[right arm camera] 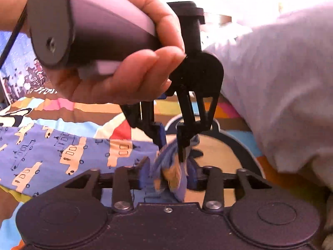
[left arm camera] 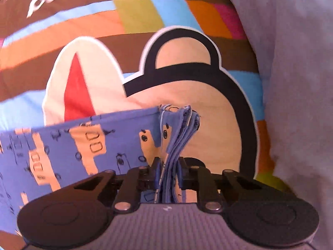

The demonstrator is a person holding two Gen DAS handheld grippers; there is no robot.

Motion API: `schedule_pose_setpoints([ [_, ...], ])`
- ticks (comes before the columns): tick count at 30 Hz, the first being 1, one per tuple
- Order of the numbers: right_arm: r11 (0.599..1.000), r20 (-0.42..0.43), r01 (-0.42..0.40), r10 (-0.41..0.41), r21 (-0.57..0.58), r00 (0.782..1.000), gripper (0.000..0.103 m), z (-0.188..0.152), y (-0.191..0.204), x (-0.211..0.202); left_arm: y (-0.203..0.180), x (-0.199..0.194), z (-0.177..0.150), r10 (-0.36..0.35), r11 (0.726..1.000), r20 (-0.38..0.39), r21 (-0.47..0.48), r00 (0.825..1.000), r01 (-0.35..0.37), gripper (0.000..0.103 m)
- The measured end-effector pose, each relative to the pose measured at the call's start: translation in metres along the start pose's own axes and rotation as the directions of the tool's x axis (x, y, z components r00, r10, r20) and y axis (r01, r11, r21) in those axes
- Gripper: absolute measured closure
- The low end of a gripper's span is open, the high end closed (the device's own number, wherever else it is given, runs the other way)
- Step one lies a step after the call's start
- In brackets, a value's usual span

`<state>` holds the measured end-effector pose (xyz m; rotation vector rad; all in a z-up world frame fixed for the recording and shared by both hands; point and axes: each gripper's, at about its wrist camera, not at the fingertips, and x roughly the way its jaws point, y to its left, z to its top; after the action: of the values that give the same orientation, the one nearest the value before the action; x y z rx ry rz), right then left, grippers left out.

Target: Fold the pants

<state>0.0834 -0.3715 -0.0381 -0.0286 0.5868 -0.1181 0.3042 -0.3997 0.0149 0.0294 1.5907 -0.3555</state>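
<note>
While the left gripper [left arm camera: 168, 170] has its jaws clenched on the bunched hem of the blue car-print pants [left arm camera: 83, 141], the right gripper [right arm camera: 168, 179] has loosened, cloth lying between its parted jaws. Folding is underway; most fabric trails leftward over the bedspread [left arm camera: 220, 108].

Surface: a bed spread with a brown quilted cover [left arm camera: 187, 41] banded in orange, sky-blue, lime and pink, carrying white lettering and a large cartoon face.
Lying on it: blue cotton pants [right arm camera: 41, 158] printed with peach trucks are stretching leftward across the stripes.
Right side: a rumpled pale lilac blanket [left arm camera: 295, 83] is resting over the cover's edge.
</note>
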Motion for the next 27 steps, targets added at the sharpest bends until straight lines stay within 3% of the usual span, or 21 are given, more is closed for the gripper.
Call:
schedule_pose_setpoints([
  [3, 0.994, 0.008, 0.054, -0.053, -0.098, 0.999, 0.056, 0.005, 0.01, 0.004, 0.024, -0.009, -0.005, -0.055, 0.996, 0.026, -0.074, 0.998, 0.057, 0.089],
  [10, 0.985, -0.069, 0.016, -0.028, -0.173, 0.997, 0.054, -0.006, 0.027, 0.013, 0.057, 0.005, -0.013, -0.158, 0.969, 0.043, -0.186, 0.987, 0.163, 0.09],
  [15, 0.962, -0.071, 0.034, -0.055, -0.272, 0.996, 0.053, -0.013, 0.043, 0.014, 0.071, 0.014, -0.012, -0.288, 0.913, 0.054, -0.287, 0.956, 0.292, 0.09],
  [19, 0.927, -0.069, 0.098, -0.132, -0.363, 0.989, 0.052, -0.018, 0.054, 0.028, 0.073, 0.012, -0.01, -0.3, 0.908, 0.054, -0.288, 0.952, 0.303, 0.09],
  [23, 0.916, -0.065, 0.131, -0.167, -0.379, 0.984, 0.054, -0.02, 0.055, 0.035, 0.074, 0.022, -0.006, -0.314, 0.907, 0.04, -0.282, 0.949, 0.312, 0.09],
  [25, 0.915, -0.054, 0.141, -0.174, -0.379, 0.983, 0.069, -0.019, 0.053, 0.037, 0.073, 0.025, -0.004, -0.315, 0.913, 0.039, -0.261, 0.948, 0.314, 0.09],
  [26, 0.915, -0.061, 0.14, -0.176, -0.378, 0.983, 0.088, -0.02, 0.053, 0.04, 0.07, 0.024, -0.003, -0.308, 0.922, 0.041, -0.233, 0.95, 0.309, 0.086],
  [27, 0.918, -0.068, 0.136, -0.173, -0.374, 0.983, 0.088, -0.02, 0.052, 0.044, 0.065, 0.025, -0.002, -0.291, 0.935, 0.043, -0.197, 0.956, 0.294, 0.082],
])
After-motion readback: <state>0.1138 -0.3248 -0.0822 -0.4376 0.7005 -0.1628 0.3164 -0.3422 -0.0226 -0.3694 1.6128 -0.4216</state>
